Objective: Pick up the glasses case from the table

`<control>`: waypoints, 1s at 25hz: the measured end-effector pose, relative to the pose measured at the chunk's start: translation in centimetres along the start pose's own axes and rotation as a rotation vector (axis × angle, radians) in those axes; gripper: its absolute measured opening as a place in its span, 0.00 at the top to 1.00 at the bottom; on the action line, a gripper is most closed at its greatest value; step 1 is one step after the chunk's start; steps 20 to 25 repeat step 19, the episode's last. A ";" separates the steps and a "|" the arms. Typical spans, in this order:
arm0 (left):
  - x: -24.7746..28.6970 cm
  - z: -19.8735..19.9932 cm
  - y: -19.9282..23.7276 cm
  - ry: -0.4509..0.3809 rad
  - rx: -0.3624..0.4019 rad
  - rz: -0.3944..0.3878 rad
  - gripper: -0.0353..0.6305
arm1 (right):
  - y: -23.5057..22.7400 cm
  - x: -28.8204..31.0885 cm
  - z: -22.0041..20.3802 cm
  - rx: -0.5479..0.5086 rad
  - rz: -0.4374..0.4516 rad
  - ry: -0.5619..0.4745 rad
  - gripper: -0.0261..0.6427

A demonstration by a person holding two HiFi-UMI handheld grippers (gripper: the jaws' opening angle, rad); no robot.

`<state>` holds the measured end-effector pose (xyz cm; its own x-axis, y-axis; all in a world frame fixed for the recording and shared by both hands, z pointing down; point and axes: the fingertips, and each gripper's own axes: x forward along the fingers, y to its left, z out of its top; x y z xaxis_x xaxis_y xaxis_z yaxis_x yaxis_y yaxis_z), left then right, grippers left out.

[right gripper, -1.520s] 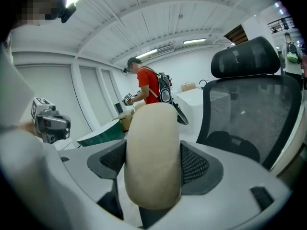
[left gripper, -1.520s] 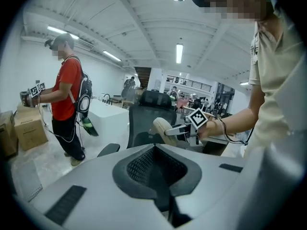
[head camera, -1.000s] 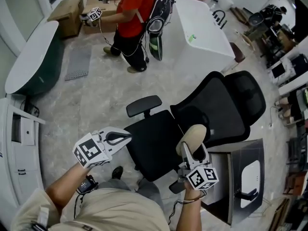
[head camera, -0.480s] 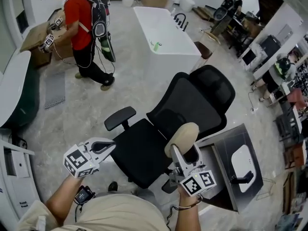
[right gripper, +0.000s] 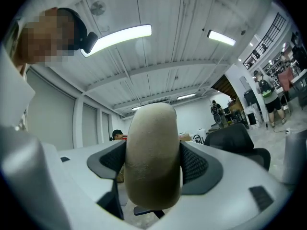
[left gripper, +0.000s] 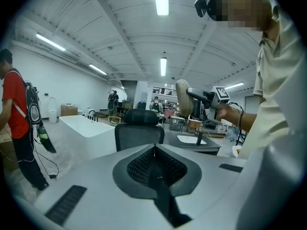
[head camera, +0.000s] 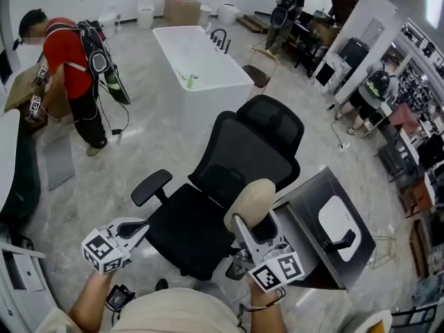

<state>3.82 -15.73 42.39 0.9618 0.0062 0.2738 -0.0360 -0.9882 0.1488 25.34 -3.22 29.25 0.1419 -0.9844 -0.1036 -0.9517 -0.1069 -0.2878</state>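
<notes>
A beige oval glasses case (head camera: 249,202) is held up in the air over the edge of a black office chair, clamped between the jaws of my right gripper (head camera: 253,222). In the right gripper view the case (right gripper: 153,155) fills the middle, squeezed by both black pads (right gripper: 196,163). My left gripper (head camera: 132,229) hangs at the lower left, shut with nothing in it; in the left gripper view its black pads (left gripper: 154,166) meet along a thin seam. That view also shows the case (left gripper: 183,98) held aloft at the right.
A black mesh office chair (head camera: 229,179) stands just ahead. A dark grey table (head camera: 329,252) with a white mouse pad and a black handle-like object sits at the right. A white bathtub-shaped counter (head camera: 198,64) lies farther off. A person in a red shirt (head camera: 69,75) stands at far left.
The head camera has tilted up, so more of the room shows. Both grippers sit lower in view. The right gripper has kept the case clamped throughout; the left stayed shut.
</notes>
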 end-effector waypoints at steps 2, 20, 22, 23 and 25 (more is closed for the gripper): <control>0.1 0.0 -0.1 -0.002 0.001 -0.005 0.92 | 0.2 -0.5 0.8 -0.011 -0.006 -0.019 0.47; 0.8 -0.7 -0.4 -0.013 0.009 -0.035 0.92 | 0.1 -2.9 2.3 -0.045 -0.046 -0.066 0.47; 0.8 -0.7 -0.4 -0.013 0.009 -0.035 0.92 | 0.1 -2.9 2.3 -0.045 -0.046 -0.066 0.47; 0.8 -0.7 -0.4 -0.013 0.009 -0.035 0.92 | 0.1 -2.9 2.3 -0.045 -0.046 -0.066 0.47; 0.8 -0.7 -0.4 -0.013 0.009 -0.035 0.92 | 0.1 -2.9 2.3 -0.045 -0.046 -0.066 0.47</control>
